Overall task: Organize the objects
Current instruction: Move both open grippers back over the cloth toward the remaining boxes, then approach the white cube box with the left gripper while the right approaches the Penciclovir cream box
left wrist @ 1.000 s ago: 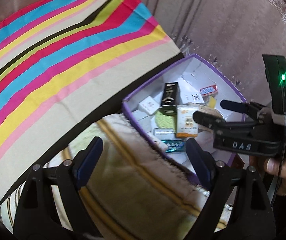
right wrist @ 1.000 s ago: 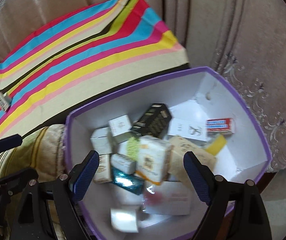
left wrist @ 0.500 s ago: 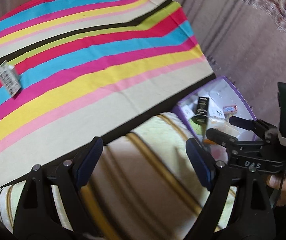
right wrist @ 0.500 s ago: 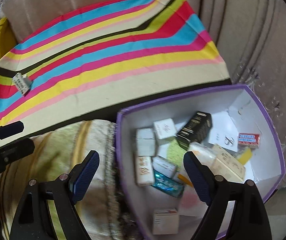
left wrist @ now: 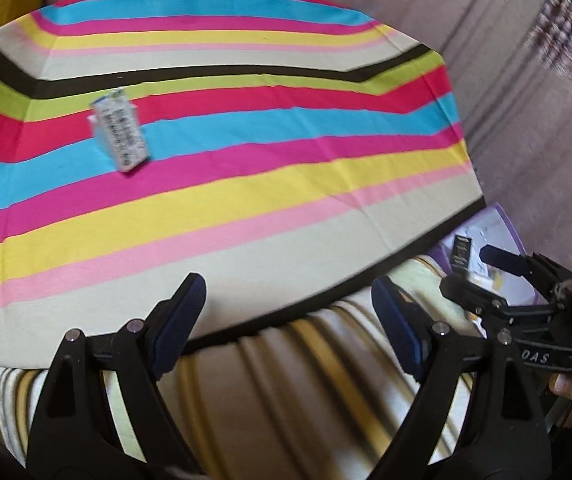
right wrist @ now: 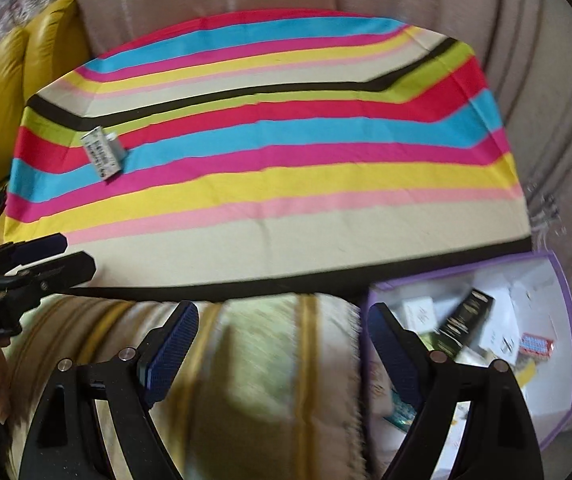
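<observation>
A small white printed box (left wrist: 120, 136) lies alone on the striped tablecloth (left wrist: 246, 184), far left; it also shows in the right wrist view (right wrist: 102, 154). A purple-rimmed white box (right wrist: 565, 320) on the right holds several small cartons, among them a black one (right wrist: 465, 318) and a red pack (right wrist: 535, 344). My left gripper (left wrist: 287, 320) is open and empty over the table's near edge. My right gripper (right wrist: 282, 344) is open and empty above the striped cushion, left of the purple box. Each gripper shows in the other's view.
A beige and gold striped cushion (right wrist: 270, 380) lies in front of the table. A yellow seat (right wrist: 10, 80) stands at the left. Curtains (right wrist: 545, 60) hang behind and to the right. The tablecloth (right wrist: 286, 184) covers the whole table.
Both grippers have swung left, away from the purple box and toward the table. The white printed box has come toward the middle of both views. Both stay open.
</observation>
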The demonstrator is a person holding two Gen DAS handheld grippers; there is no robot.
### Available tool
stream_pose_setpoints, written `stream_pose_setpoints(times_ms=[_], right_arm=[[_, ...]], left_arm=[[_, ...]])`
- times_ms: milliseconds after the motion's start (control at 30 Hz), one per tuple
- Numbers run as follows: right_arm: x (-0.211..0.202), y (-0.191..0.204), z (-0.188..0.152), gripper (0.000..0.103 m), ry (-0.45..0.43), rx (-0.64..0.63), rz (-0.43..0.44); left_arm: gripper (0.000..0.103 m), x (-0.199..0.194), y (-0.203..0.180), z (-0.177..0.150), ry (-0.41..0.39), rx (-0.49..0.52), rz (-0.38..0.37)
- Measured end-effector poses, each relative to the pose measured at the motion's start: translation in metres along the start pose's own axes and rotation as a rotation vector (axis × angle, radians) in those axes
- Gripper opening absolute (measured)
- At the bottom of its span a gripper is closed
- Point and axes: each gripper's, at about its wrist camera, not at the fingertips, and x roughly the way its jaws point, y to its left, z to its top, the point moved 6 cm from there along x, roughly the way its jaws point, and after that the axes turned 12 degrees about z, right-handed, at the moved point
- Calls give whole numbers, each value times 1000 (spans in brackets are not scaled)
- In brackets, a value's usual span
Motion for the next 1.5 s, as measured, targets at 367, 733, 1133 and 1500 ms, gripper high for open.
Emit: stream_pose_setpoints(times_ms=[367, 733, 1133, 1500], right_arm=[[32, 53, 29, 88, 20, -94, 69], [57, 86, 53, 88, 29, -137, 114], [76, 105, 73, 88, 34, -143, 127], [84, 111, 70, 88, 53, -142, 134]], left_arm=[[87, 10, 85, 37, -30, -180, 60], [87, 30, 164, 88, -70, -433, 100], [87, 74, 195, 112, -24, -468, 139], [88, 62, 139, 88, 9, -296, 52]])
